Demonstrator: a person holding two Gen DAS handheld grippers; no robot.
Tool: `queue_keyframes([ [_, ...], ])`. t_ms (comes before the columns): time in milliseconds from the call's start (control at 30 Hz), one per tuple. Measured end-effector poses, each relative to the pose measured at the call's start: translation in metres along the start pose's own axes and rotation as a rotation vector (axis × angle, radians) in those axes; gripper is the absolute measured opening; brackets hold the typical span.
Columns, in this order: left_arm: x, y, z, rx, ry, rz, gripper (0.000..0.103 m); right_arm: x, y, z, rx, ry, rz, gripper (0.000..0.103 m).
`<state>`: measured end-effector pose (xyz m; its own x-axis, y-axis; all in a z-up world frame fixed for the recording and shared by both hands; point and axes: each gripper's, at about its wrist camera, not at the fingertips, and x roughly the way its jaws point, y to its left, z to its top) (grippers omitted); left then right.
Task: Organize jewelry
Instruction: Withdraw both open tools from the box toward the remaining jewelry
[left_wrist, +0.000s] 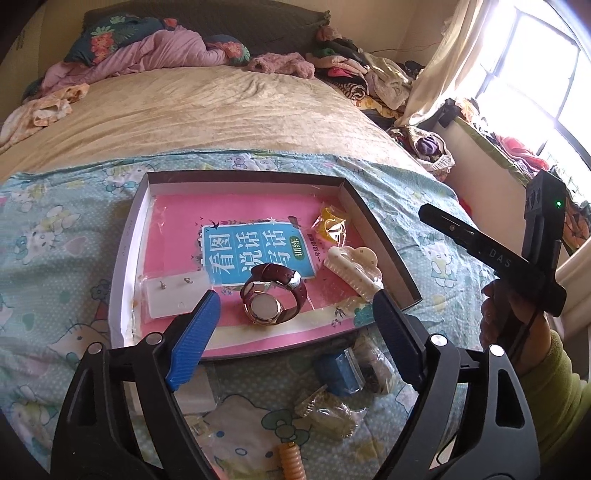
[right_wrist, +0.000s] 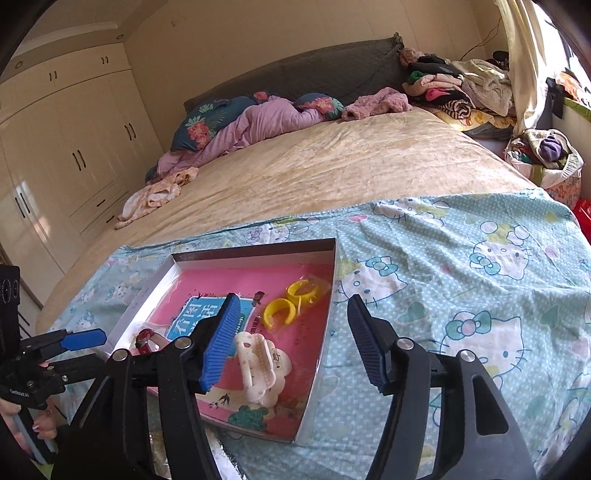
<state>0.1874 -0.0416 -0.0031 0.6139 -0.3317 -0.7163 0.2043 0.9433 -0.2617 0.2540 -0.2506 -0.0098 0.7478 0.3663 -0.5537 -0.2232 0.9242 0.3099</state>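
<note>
Blue-padded left gripper and right gripper gape empty above the boxed watch and hair claw.

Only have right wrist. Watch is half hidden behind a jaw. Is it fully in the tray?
Observer: Yes, the watch lies wholly inside the tray.
Operator: Anything left of it?
Observer: An earring card with two studs, also in the tray.
Operator: Anything still outside?
Observer: Yes. A blue box, packets and an orange coil lie on the sheet, just outside the tray.
</note>
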Motion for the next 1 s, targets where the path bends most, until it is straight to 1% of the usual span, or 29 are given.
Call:
queue_keyframes([
  [100,-0.011,0.002,0.002,-0.012,-0.023,0.01,0.084,-0.012,0.005,0.002,-0.008,-0.026,0.01,0.073],
  [167,-0.018,0.003,0.002,-0.019,-0.037,0.016,0.089,-0.021,0.01,0.003,-0.017,-0.04,0.015,0.075],
  [267,-0.029,0.005,0.003,-0.032,-0.063,0.03,0.092,-0.034,0.016,0.006,-0.027,-0.059,0.027,0.078],
  [667,-0.07,0.01,-0.002,-0.038,-0.146,0.099,0.093,-0.077,0.041,0.007,-0.072,-0.109,0.066,0.081],
  [833,-0.086,0.014,-0.009,-0.046,-0.177,0.124,0.093,-0.087,0.051,0.0,-0.087,-0.099,0.085,0.081],
  [1000,-0.093,0.02,-0.019,-0.06,-0.175,0.133,0.093,-0.093,0.063,-0.009,-0.108,-0.083,0.101,0.081],
])
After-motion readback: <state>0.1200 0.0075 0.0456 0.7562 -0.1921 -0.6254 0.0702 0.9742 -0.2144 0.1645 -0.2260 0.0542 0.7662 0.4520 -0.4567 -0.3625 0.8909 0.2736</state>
